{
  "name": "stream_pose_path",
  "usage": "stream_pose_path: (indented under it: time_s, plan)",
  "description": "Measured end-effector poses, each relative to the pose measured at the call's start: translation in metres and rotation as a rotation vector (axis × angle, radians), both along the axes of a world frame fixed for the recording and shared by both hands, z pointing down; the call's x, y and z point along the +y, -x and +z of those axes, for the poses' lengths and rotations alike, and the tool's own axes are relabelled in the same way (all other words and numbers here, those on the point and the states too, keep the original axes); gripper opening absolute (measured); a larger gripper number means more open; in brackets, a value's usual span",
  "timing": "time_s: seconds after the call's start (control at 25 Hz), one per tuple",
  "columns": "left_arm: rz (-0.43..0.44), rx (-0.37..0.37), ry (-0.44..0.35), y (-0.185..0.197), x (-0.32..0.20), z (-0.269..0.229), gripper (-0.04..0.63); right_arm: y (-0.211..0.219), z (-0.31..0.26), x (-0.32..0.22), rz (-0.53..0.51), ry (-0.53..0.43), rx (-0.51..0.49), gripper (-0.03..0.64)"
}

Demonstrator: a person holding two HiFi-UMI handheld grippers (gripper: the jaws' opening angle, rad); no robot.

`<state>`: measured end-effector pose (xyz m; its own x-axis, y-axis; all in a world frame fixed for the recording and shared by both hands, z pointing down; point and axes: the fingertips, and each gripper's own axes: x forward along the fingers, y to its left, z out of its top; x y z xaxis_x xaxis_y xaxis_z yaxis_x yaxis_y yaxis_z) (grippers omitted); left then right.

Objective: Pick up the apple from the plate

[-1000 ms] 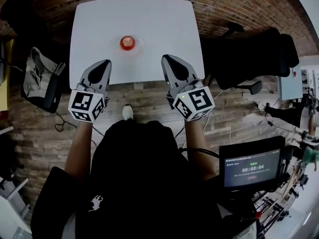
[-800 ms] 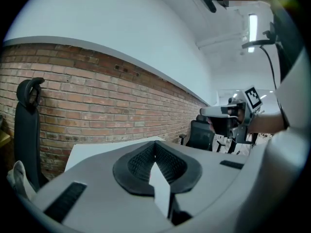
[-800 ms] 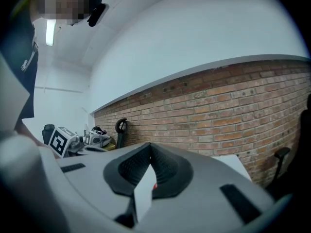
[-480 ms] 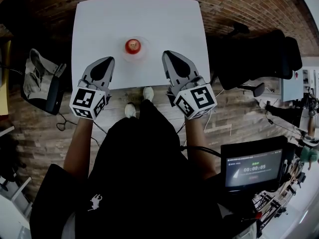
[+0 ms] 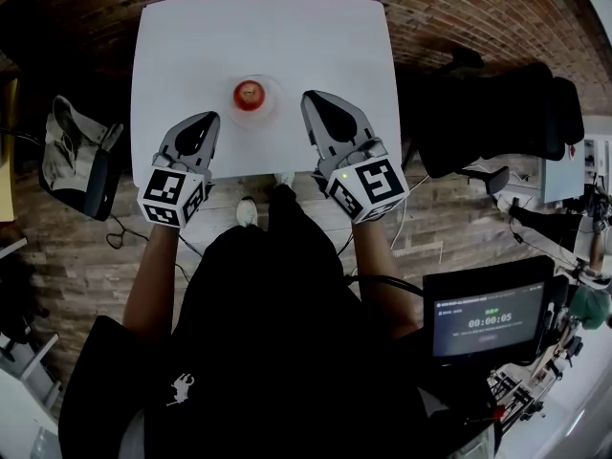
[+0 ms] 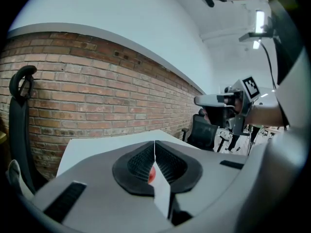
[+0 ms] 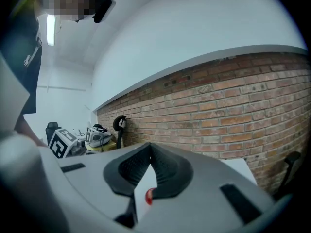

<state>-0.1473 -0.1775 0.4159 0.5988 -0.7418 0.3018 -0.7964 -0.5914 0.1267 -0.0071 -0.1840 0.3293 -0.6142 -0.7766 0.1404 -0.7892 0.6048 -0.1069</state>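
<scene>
**Both grippers closed and empty, apple on the plate between them**

The small round red apple (image 5: 249, 94) sits on a round clear plate (image 5: 273, 97). It looks like glass, but that's hard to confirm from the head view. The plate is on the white rectangular table (image 5: 191, 46), roughly mid-width and closer to the near edge than the far one.

The left gripper (image 5: 206, 119) is over the near-left part of the table. Its tip is near the plate's left side, not touching it. In the left gripper view the jaws meet tip to tip with nothing clamped. A sliver of the apple shows through the gap below the tips, further off.

The right gripper (image 5: 311, 98) is just right of the plate, its tip about level with the apple and apart from it. In the right gripper view the tips are together with nothing between them. The apple is visible low in the gap, beyond the jaws.

Each gripper has a black-and-white marker cube at its near end, left (image 5: 173, 197) and right (image 5: 369, 187). Both cubes hang past the table's near edge.

A red brick wall (image 6: 97, 101) stands behind the table's far edge. There is a black office chair (image 5: 497, 113) to the right of the table. A dark screen with a timer (image 5: 483, 321) is at near right.
</scene>
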Motion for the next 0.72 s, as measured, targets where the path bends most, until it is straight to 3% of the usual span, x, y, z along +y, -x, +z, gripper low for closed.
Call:
stream_pose_path:
  time_s: [0.32, 0.72]
  plan:
    - [0.018, -0.065, 0.053, -0.028, -0.013, 0.041, 0.008, -0.013, 0.028, -0.026, -0.047, 0.044, 0.03, 0.003]
    - [0.012, -0.136, 0.096, -0.042, -0.036, 0.085, 0.008, 0.008, 0.084, -0.04, -0.158, 0.133, 0.082, 0.003]
